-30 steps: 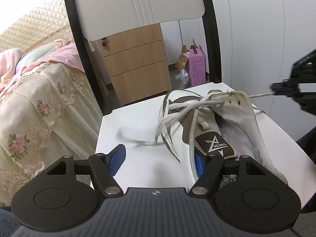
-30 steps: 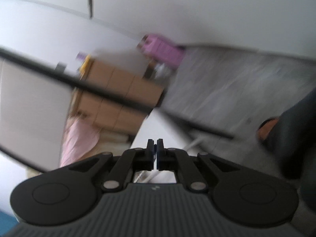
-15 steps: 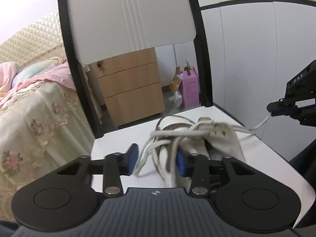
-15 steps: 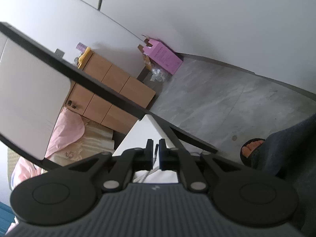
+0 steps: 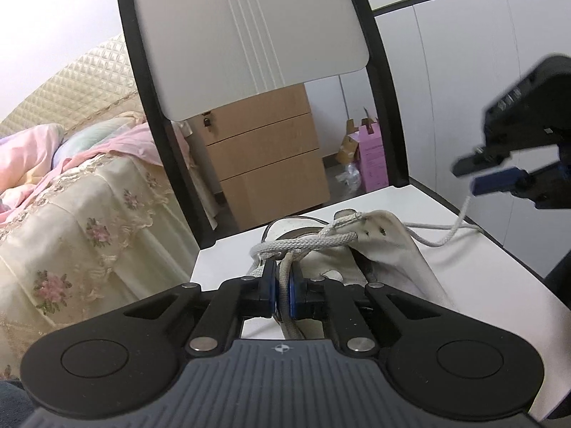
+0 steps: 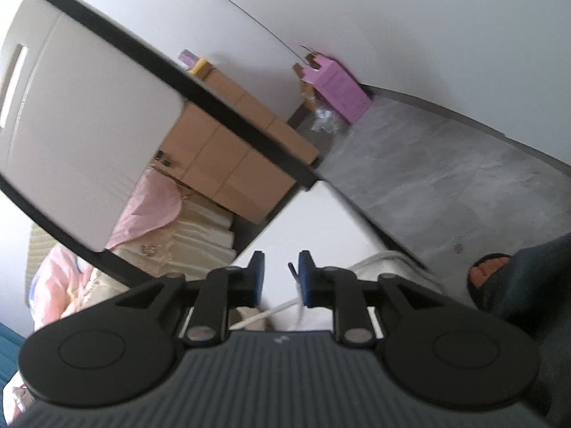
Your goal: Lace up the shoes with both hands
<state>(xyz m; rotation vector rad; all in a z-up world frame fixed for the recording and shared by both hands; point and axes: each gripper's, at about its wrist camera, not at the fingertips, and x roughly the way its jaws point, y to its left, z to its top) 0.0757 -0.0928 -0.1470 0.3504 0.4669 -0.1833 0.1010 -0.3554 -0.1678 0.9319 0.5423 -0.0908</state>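
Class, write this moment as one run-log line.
left gripper: closing on lace | right gripper: opening, lace end slack | shoe: on table

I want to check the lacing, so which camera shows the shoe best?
The left wrist view: the shoe fills its middle, eyelets and crossed lace clear. The right wrist view looks past it, catching only a pale scrap and some lace behind its tongs.
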